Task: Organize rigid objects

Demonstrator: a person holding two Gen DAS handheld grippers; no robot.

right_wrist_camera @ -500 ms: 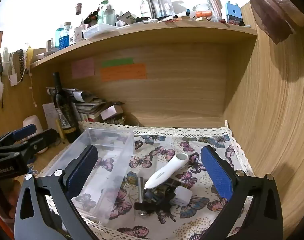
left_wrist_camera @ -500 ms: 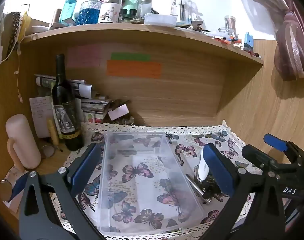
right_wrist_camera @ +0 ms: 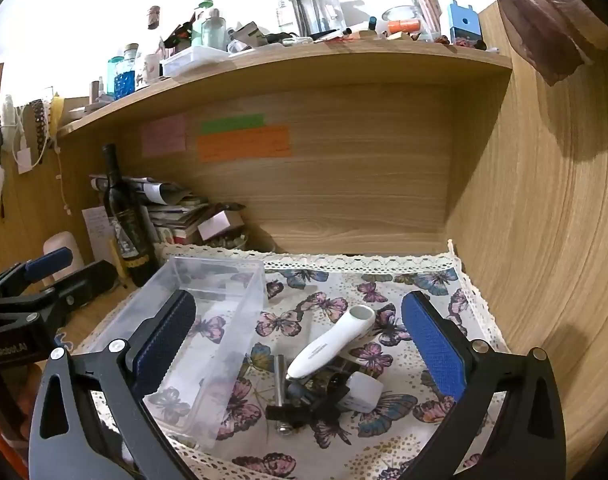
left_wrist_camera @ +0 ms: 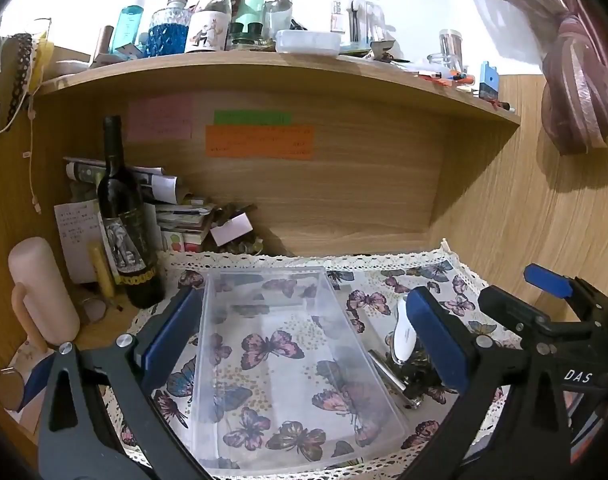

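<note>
Hovering low over the butterfly cloth (right_wrist_camera: 432,280), both grippers gape wide and grip nothing. The left gripper (left_wrist_camera: 299,340) straddles the clear plastic bin (left_wrist_camera: 287,360); the right gripper (right_wrist_camera: 299,344) brackets a white handheld device (right_wrist_camera: 332,344) lying across a metal rod (right_wrist_camera: 280,380) and black clips (right_wrist_camera: 320,404), just right of the bin.

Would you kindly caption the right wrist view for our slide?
Open right tool hovers over white wand beside empty clear box on butterfly cloth.
</note>
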